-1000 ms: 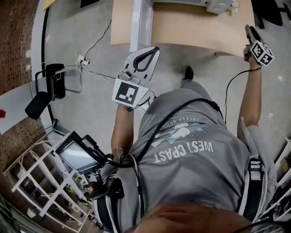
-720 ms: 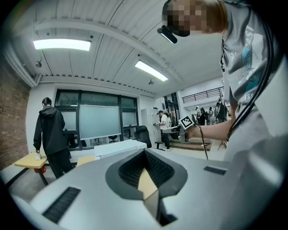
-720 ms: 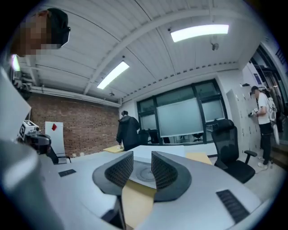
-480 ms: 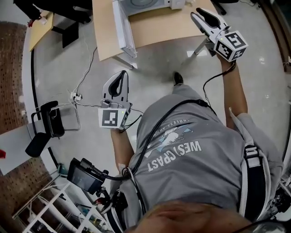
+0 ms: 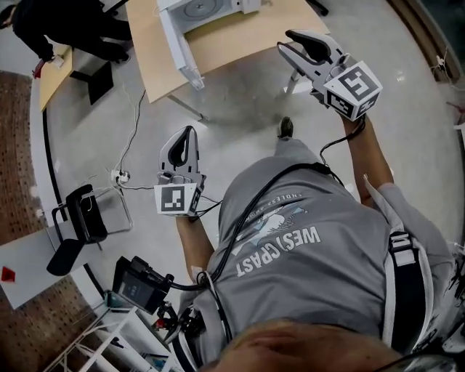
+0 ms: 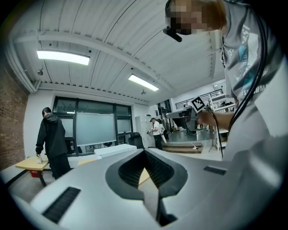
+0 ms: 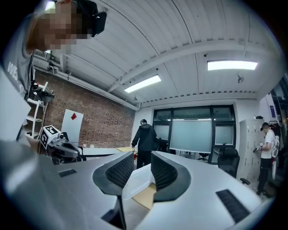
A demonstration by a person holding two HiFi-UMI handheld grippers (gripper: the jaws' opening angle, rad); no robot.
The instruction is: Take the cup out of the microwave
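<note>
No cup shows in any view. The white microwave (image 5: 200,9) stands on a wooden table (image 5: 240,40) at the top of the head view, its door (image 5: 176,42) swung open toward me; the turntable looks bare. My right gripper (image 5: 292,38) hangs over the table's front edge, right of the microwave, its jaws a little apart and empty. In the right gripper view the microwave (image 7: 138,179) shows through the right gripper (image 7: 141,162). My left gripper (image 5: 187,132) is over the floor, short of the table, shut on nothing. In the left gripper view its tips (image 6: 144,152) meet.
A person in black (image 5: 69,22) stands at a second table at the upper left. A black chair (image 5: 78,218) and a power strip with cables (image 5: 120,176) are on the floor at the left. White shelving (image 5: 131,341) is at the lower left.
My right gripper has swung left and now points at the table's front. My left gripper has dropped back from the table. The microwave's open front has come into view.
</note>
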